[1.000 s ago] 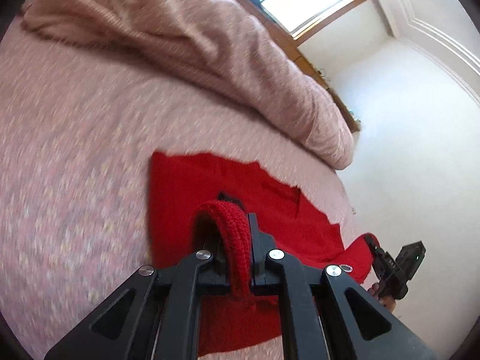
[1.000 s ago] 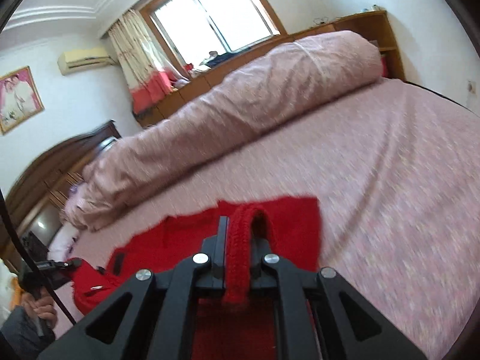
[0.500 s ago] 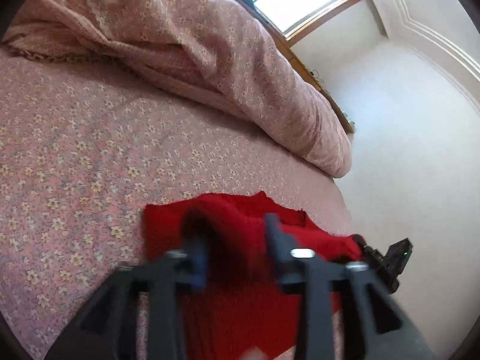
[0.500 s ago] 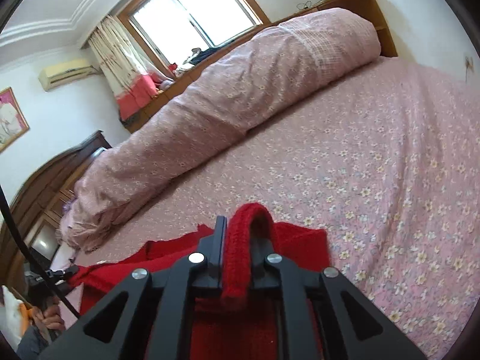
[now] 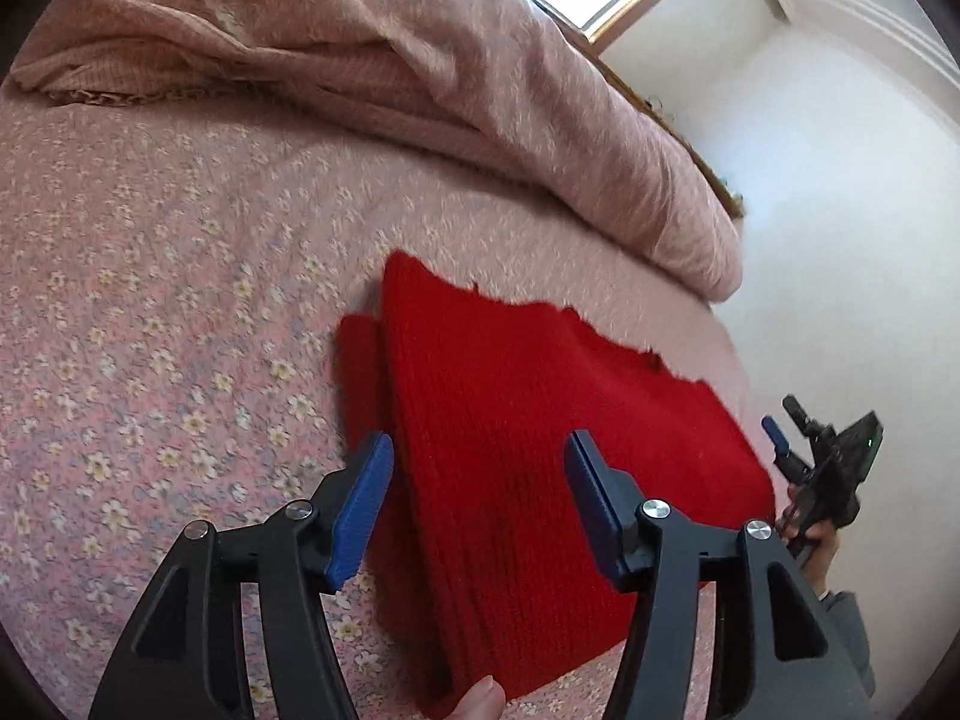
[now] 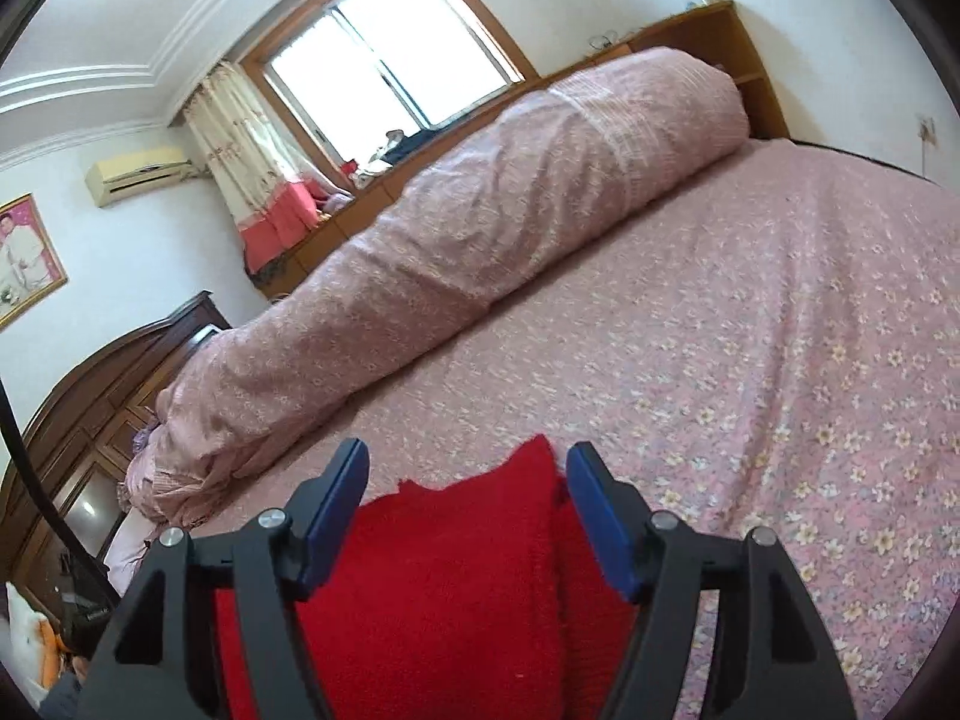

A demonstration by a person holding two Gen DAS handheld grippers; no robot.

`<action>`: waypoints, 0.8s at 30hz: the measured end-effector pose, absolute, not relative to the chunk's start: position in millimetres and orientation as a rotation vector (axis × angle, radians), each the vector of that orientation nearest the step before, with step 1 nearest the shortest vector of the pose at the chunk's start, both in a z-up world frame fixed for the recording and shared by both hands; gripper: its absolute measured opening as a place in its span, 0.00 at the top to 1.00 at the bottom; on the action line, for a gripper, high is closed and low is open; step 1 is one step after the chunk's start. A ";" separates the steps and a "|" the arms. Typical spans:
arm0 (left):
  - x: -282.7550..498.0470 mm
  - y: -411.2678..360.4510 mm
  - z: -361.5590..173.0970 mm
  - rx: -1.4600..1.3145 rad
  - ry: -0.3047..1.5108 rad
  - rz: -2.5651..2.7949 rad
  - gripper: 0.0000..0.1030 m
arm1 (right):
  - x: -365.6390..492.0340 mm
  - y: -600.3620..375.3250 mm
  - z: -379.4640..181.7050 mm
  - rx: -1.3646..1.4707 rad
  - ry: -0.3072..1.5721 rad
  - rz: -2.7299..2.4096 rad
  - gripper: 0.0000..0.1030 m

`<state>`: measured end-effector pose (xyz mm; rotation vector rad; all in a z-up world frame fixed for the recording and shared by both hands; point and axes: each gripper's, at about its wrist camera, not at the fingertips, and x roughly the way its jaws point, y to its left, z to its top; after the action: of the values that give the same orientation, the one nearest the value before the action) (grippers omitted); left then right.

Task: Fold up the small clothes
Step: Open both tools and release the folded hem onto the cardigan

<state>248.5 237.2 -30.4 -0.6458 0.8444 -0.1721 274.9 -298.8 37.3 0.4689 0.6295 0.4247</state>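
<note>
A red knitted garment lies folded on the pink flowered bedsheet, one layer over another. My left gripper hovers over its near left part, jaws opening. The cloth lies under the gap and the blue pads do not press it. In the right wrist view the garment has its far corner under my right gripper, whose jaws are also opening and free of the knit. The right gripper also shows at the garment's far right edge, held by a hand. A fingertip touches the garment's near edge.
A rolled pink quilt lies along the far side of the bed. Behind it are a window and a wooden ledge. A dark wooden headboard stands at the left, and a white wall lies past the bed's edge.
Both grippers let go of the red knit edges they pinched and now stand open. The lifted layer has dropped flat onto the garment. Both hands sank slightly toward the bed.
</note>
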 end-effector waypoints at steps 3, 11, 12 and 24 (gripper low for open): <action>248.7 228.7 -33.5 -0.612 0.847 -0.177 0.49 | 280.6 -299.0 32.3 0.465 0.683 0.424 0.30; 248.2 219.5 -33.4 -0.571 0.797 -0.155 0.50 | 284.3 -271.0 25.5 0.278 0.765 0.417 0.34; 247.0 219.9 -33.0 -0.571 0.786 -0.151 0.50 | 282.9 -267.4 27.0 0.254 0.760 0.424 0.34; 247.7 203.6 -38.7 -0.511 0.817 -0.151 0.68 | 291.9 -241.7 0.7 0.044 0.901 0.344 0.54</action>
<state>247.7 203.6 -38.7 -0.5110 0.8172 -0.1515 291.9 -241.7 0.7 0.0436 0.9010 0.3441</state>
